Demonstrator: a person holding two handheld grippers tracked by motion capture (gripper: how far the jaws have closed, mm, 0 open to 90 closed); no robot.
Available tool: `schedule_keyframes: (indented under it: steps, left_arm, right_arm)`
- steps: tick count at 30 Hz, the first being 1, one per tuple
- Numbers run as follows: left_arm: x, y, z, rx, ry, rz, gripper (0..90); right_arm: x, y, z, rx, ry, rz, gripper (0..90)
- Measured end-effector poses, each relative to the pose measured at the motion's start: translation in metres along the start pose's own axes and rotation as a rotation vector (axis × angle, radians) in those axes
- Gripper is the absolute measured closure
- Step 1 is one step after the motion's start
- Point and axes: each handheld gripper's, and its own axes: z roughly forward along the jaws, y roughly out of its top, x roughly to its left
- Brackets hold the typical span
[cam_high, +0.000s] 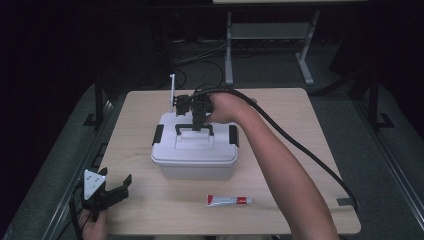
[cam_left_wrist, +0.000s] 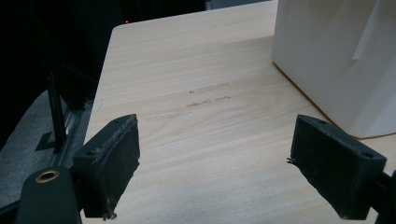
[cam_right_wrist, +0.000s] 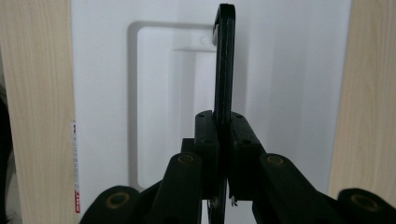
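A white plastic box (cam_high: 195, 159) with a lid stands in the middle of the wooden table (cam_high: 300, 130). Its black carry handle (cam_high: 194, 129) stands upright on the lid. My right gripper (cam_high: 198, 120) reaches down from behind and is shut on that handle. In the right gripper view the pads (cam_right_wrist: 207, 135) clamp the thin black handle (cam_right_wrist: 224, 60) above the white lid (cam_right_wrist: 289, 70). My left gripper (cam_high: 122, 187) rests at the table's near left corner, open, with nothing between its jaws. In the left gripper view (cam_left_wrist: 217, 135) the box wall (cam_left_wrist: 327, 56) rises at the upper right.
A red and white tube (cam_high: 229, 200) lies on the table in front of the box, and its edge appears in the right gripper view (cam_right_wrist: 74, 172). Black latches (cam_high: 158, 134) sit at both ends of the lid. A thin white post (cam_high: 172, 92) stands behind the box.
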Motion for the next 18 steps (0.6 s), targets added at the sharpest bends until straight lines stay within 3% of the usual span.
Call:
schedule_keyframes:
  steps: [18]
  left_arm:
    - [-0.0001,0.0,-0.0001,-0.003,0.004,-0.005,15.0]
  right_arm:
    - [-0.0014,0.0011,-0.0093,-0.022,0.012,0.01,84.1]
